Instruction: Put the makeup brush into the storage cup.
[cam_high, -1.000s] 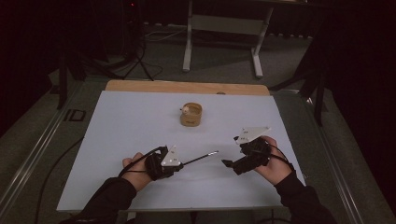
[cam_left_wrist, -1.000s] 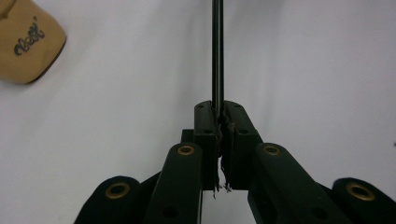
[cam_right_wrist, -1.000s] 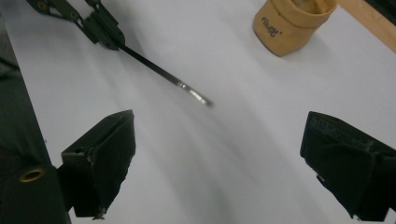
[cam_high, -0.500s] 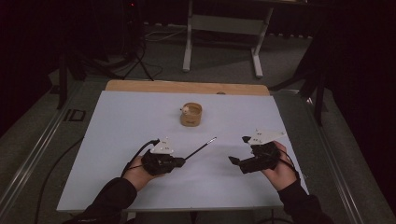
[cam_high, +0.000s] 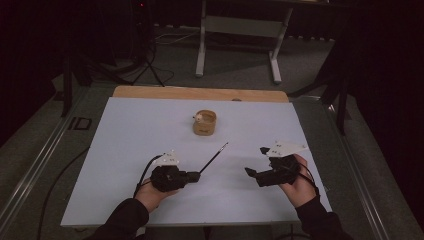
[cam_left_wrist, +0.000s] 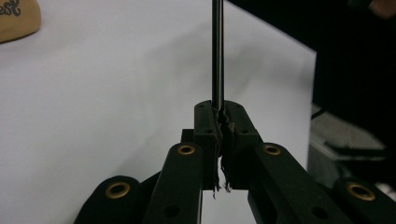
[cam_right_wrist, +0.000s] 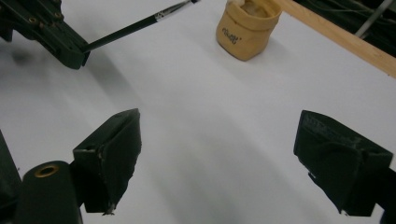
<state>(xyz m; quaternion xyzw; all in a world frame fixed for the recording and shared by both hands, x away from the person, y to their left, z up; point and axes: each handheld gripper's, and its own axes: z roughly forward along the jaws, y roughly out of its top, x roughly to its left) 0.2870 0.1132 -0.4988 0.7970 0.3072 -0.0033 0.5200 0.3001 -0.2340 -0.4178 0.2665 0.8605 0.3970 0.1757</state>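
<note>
The left gripper (cam_high: 192, 176) clamps the thin brush (cam_high: 214, 158) by its tail near the desk's (cam_high: 125, 150) front edge, angled toward the tan cup (cam_high: 205, 123), while the right gripper (cam_high: 252, 173) waits agape.

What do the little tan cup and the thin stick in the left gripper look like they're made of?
The cup: matte tan, soft slumped walls with dark printed lettering, probably fabric or paper. The stick: slim glossy black handle with a silvery band near its far end, likely a lacquered wood or plastic brush with a metal ferrule.
</note>
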